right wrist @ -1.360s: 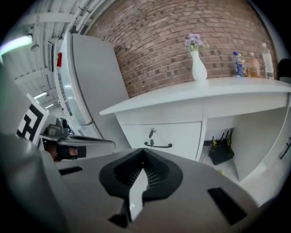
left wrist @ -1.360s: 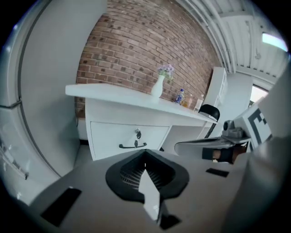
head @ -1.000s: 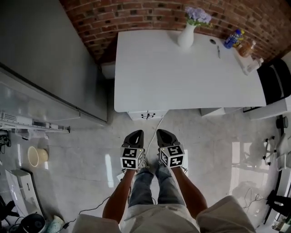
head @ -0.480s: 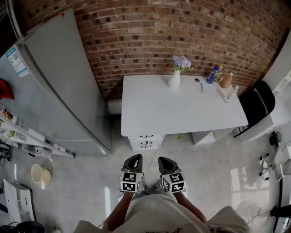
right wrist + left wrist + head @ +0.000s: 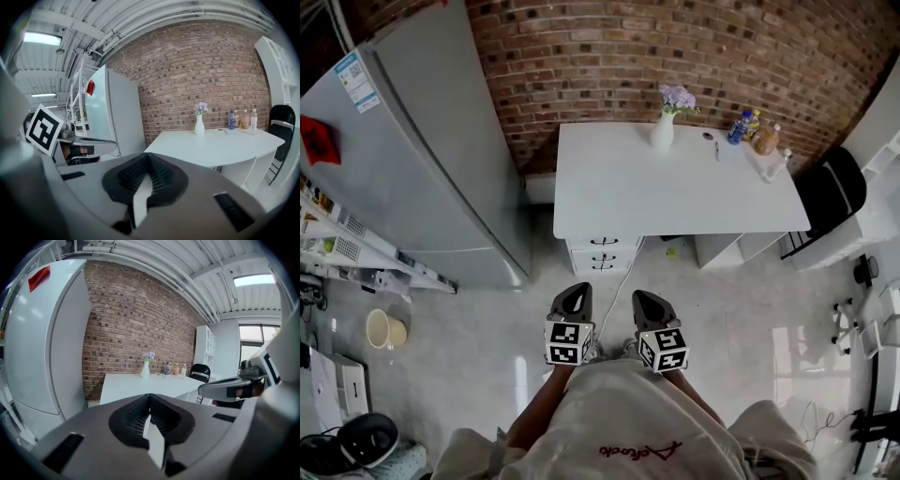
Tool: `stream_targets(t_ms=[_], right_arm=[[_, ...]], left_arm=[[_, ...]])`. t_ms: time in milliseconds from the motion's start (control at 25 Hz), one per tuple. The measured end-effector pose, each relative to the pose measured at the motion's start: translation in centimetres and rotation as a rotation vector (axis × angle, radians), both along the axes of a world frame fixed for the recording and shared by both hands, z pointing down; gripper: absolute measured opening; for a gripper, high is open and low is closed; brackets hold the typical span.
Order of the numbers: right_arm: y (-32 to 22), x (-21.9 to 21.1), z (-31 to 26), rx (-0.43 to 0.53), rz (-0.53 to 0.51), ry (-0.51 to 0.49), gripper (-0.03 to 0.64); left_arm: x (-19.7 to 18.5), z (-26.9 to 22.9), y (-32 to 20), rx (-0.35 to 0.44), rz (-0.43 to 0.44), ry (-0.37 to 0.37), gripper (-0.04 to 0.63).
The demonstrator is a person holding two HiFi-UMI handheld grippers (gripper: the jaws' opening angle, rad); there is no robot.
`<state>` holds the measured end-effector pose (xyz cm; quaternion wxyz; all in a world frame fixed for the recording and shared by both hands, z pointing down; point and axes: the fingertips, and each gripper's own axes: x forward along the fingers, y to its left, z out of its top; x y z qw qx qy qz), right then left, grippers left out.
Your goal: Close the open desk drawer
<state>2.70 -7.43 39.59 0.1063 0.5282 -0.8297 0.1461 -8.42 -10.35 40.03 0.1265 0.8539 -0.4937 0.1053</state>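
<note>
**Head view:** a white desk (image 5: 675, 192) fills the upper centre of the frame, its back edge against a red brick wall (image 5: 609, 56) along the top. A grey fridge (image 5: 422, 159) stands at the upper left. The floor (image 5: 741, 319) is pale, glossy tile. The drawer unit (image 5: 602, 253) sits just under the desk's front edge, left of centre, and shows two drawer fronts with dark handles. From this angle I cannot tell whether either front stands out. On the desk's far side are one white vase (image 5: 663, 131) of purple flowers and three bottles (image 5: 762, 141). One black chair (image 5: 832, 192) is at the right and one cream bucket (image 5: 382, 328) at the left. The left gripper (image 5: 575, 294) and right gripper (image 5: 645, 302) are side by side at lower centre, well short of the drawers.

**Left gripper view:** its jaws are pressed together with nothing between them. The desk lies beyond at mid-frame, and the other gripper shows at the right edge.

**Right gripper view:** its jaws are likewise closed tight and empty. The desk, vase and three bottles are at the right, the fridge at the left.
</note>
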Motion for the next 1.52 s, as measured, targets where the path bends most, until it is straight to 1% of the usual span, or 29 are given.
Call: stream_targets(t_ms=[280, 520, 800, 960, 1200, 1520], right_arm=[[4.2, 1.7, -0.1, 0.013, -0.044, 0.022, 0.017], [8.7, 3.7, -0.3, 0.020, -0.088, 0.042, 0.017], [16.5, 6.4, 0.9, 0.004, -0.105, 0.029, 0.017], [19.6, 7.4, 1.3, 0.007, -0.102, 0.017, 0.017], [22.1, 7.6, 1.5, 0.022, -0.098, 0.005, 0.017], [23.7, 6.8, 1.4, 0.041, -0.121, 0.015, 0.017]], left_arm=[[0.8, -0.4, 4.1, 0.018, -0.037, -0.012, 0.012], [2.8, -0.3, 9.3, -0.009, -0.101, 0.010, 0.012], [6.4, 1.7, 17.8, -0.047, -0.095, 0.002, 0.012], [7.4, 2.0, 21.0, -0.045, -0.090, -0.006, 0.012], [7.6, 2.1, 23.8, -0.023, -0.091, -0.015, 0.012], [6.8, 2.3, 25.7, -0.012, -0.112, -0.016, 0.012]])
